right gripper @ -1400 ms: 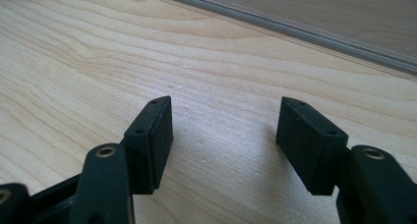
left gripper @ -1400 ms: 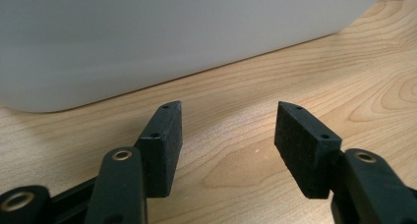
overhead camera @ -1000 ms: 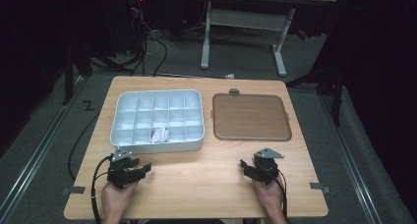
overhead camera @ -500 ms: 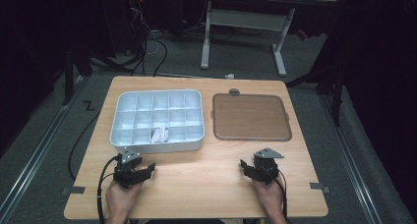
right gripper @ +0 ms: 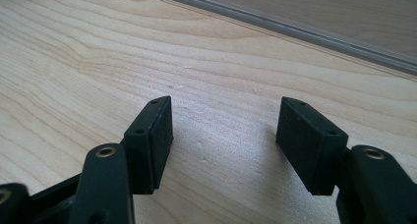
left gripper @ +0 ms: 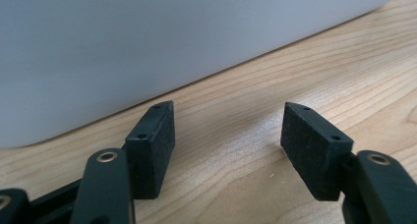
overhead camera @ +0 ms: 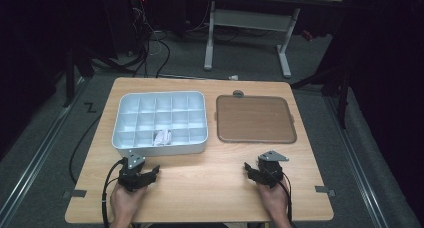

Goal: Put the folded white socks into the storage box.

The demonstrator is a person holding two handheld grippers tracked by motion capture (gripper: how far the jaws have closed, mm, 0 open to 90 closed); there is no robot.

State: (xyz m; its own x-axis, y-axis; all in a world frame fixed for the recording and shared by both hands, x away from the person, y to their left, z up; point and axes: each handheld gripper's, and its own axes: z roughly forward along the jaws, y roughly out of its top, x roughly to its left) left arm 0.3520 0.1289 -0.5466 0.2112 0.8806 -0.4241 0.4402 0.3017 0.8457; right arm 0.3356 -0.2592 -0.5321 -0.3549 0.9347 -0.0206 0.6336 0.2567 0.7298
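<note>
Dark room all round, cables on the floor, a grey desk frame (overhead camera: pixel 250 23) at the back. High view: wooden table (overhead camera: pixel 200 188) in the middle. White compartment tray (overhead camera: pixel 160 122) on its left half, a small white crumpled item (overhead camera: pixel 162 136) in one of the near-row compartments, around the middle of that row. Brown flat tray (overhead camera: pixel 254 119) just right of it, the two apart by a narrow gap. Small grey round piece (overhead camera: pixel 238 93) at the brown tray's far edge. Left gripper (overhead camera: pixel 145 174) held low over the table near the front edge, just in front of the white tray's near wall, not touching it. Right gripper (overhead camera: pixel 255 172) near the front edge too, in front of the brown tray, well apart from the left one.

Left gripper view: jaws spread wide, have just been opening, nothing between them, bare wood under them. White tray wall (left gripper: pixel 147 47) just ahead of the pads (left gripper: pixel 156 145).

Right gripper view: jaws spread wide, nothing gripped, bare wood between. Brown tray's rim (right gripper: pixel 295 30) ahead and to the right.
</note>
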